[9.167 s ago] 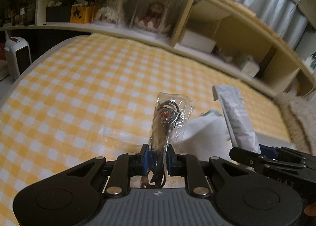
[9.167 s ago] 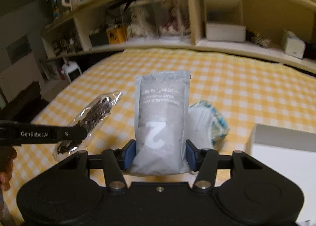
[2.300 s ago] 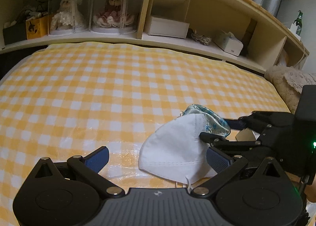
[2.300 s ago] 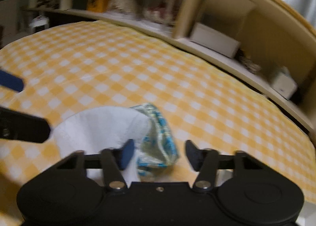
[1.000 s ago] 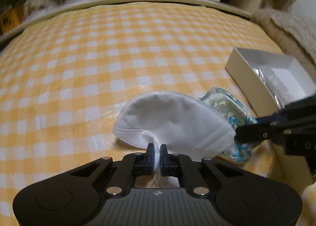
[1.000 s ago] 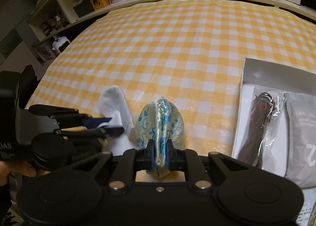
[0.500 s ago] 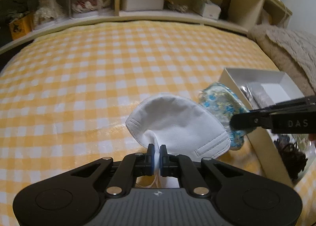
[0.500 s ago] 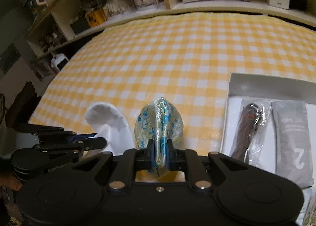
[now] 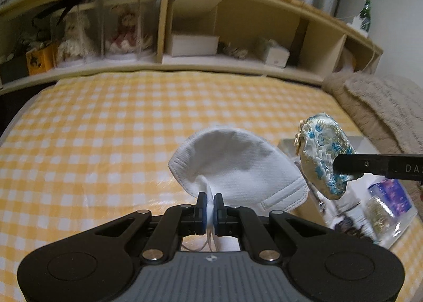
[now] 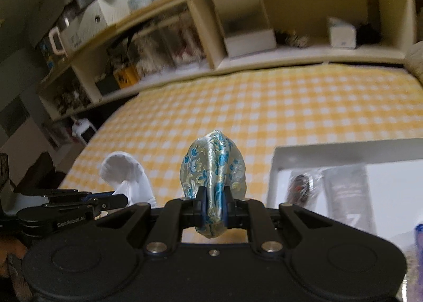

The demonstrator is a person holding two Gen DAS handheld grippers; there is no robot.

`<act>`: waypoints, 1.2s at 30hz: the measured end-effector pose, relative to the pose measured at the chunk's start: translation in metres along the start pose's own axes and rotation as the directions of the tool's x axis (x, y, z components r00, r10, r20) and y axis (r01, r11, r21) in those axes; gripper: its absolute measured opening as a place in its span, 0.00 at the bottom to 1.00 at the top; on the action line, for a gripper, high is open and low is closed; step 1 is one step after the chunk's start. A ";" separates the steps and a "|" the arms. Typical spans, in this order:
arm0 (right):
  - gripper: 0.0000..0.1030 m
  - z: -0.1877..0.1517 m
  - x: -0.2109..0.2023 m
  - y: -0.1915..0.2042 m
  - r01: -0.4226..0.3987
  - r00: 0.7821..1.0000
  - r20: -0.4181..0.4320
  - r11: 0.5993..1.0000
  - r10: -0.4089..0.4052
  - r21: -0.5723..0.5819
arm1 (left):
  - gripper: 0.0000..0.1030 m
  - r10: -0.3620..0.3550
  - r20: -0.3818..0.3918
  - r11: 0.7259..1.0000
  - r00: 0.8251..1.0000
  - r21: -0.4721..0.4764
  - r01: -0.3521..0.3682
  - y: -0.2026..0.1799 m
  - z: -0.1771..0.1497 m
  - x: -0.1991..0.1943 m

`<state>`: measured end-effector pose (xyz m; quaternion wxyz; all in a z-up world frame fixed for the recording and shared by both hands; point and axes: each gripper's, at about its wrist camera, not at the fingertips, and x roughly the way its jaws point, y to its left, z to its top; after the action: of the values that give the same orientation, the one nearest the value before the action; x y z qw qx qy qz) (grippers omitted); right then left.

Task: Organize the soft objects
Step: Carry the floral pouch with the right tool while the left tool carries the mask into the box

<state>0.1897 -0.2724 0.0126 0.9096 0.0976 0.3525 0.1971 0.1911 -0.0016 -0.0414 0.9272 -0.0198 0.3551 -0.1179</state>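
Left gripper (image 9: 208, 205) pinches the white mask (image 9: 235, 162) (by its edge). Right gripper (image 10: 212, 205) clamps the blue pouch (image 10: 212, 167), above the bed (image 10: 290, 106)

A yellow-and-white checked bedspread (image 9: 111, 127) covers the bed below a curved wooden shelf unit (image 9: 238, 24) holding two dolls in clear cases (image 9: 103, 35), a white box (image 9: 194, 44) and a beige blanket (image 9: 380, 101) at right.

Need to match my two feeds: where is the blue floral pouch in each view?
Left wrist: pouch at right edge, pinched by the right tongs.
Right wrist: pouch at centre, just above the tongs.
Shared landmark: white mask.
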 end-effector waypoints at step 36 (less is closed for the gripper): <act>0.12 0.001 -0.101 -0.135 0.233 0.919 0.247 0.929 -0.307 0.287 | 0.05 -0.195 0.013 0.968 0.981 0.165 0.190 -0.196 0.058 0.059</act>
<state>0.1617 -0.4378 0.0311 0.9498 0.1899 0.2487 0.0059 0.2319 -0.2088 -0.0135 0.9150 0.0197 0.3270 -0.2356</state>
